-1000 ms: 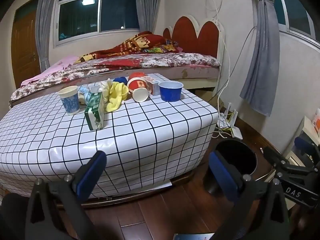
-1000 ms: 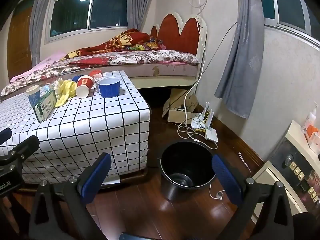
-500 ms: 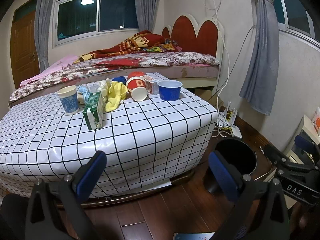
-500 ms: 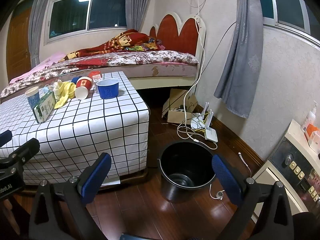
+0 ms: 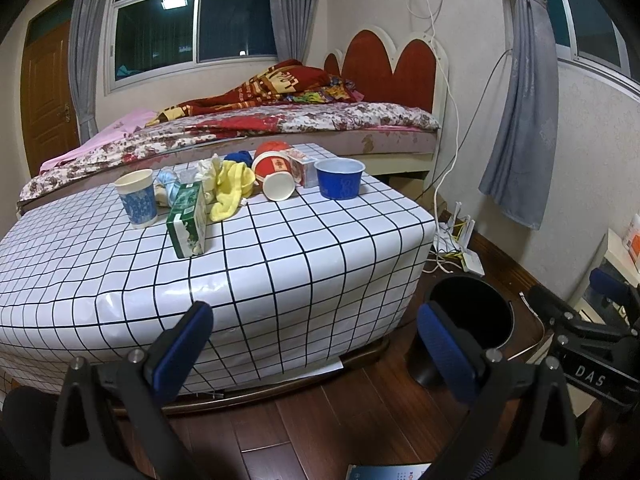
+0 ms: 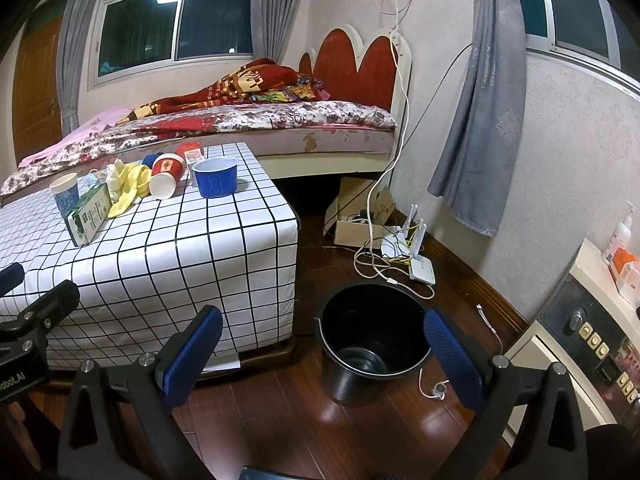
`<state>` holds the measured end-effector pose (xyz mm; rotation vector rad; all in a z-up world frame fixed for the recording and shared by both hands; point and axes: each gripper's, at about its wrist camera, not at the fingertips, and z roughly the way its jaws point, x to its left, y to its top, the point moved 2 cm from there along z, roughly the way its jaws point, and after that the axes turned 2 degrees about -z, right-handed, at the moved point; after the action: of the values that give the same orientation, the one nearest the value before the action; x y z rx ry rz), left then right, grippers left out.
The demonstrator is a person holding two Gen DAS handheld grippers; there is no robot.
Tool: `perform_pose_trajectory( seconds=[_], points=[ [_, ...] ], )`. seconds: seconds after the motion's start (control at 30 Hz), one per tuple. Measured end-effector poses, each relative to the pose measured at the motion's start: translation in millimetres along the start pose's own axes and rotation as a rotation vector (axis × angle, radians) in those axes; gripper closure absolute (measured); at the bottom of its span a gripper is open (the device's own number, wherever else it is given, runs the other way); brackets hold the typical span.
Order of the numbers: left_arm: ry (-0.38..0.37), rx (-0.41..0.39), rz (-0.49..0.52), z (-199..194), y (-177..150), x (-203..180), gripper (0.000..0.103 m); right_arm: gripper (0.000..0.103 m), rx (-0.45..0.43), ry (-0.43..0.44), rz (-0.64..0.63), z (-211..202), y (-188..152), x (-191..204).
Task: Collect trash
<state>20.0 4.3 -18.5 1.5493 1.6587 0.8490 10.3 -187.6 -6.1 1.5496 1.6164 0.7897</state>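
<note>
Bedroom scene. The left gripper [image 5: 316,344] is spread wide and holds nothing, low before the near edge of the checked table [image 5: 280,272]. The trash lies well beyond its fingers, at the table's far side: a green carton [image 5: 187,225], a paper cup [image 5: 136,198], a yellow cloth [image 5: 232,186], a tipped red cup [image 5: 276,176] and a blue bowl [image 5: 339,178]. The right gripper [image 6: 320,354] is likewise spread and empty; the black bucket [image 6: 372,340] stands on the wooden floor between and just beyond its fingers, beside the table.
</note>
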Motion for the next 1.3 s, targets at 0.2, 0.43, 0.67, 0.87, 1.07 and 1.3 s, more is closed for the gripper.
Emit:
perform_pose_trajectory(
  seconds=[0.2,0.43,0.67,0.87,1.07,1.3],
  points=[
    [0.001,0.001,0.0,-0.3,-1.2,0.5,0.0,0.001,0.0,0.0,0.002,0.1,1.0,-0.7],
    [0.002,0.004,0.001,-0.7,-2.5,1.1,0.0,0.001,0.0,0.0,0.001,0.1,0.9,-0.8],
    [0.001,0.004,0.0,-0.7,-2.7,1.6,0.0,0.001,-0.001,0.0,0.002,0.0,0.5,-0.7],
    [0.001,0.004,0.0,-0.5,-2.0,1.2,0.0,0.001,-0.001,-0.001,0.0,0.0,0.8,-0.8],
    [0.001,0.005,0.0,-0.5,-1.8,1.2,0.0,0.001,-0.002,0.001,0.002,-0.1,0.5,-0.6],
    [0.0,0.006,0.0,-0.4,-2.8,1.3,0.0,0.001,-0.001,0.001,0.002,-0.1,0.2,-0.5]
  ],
)
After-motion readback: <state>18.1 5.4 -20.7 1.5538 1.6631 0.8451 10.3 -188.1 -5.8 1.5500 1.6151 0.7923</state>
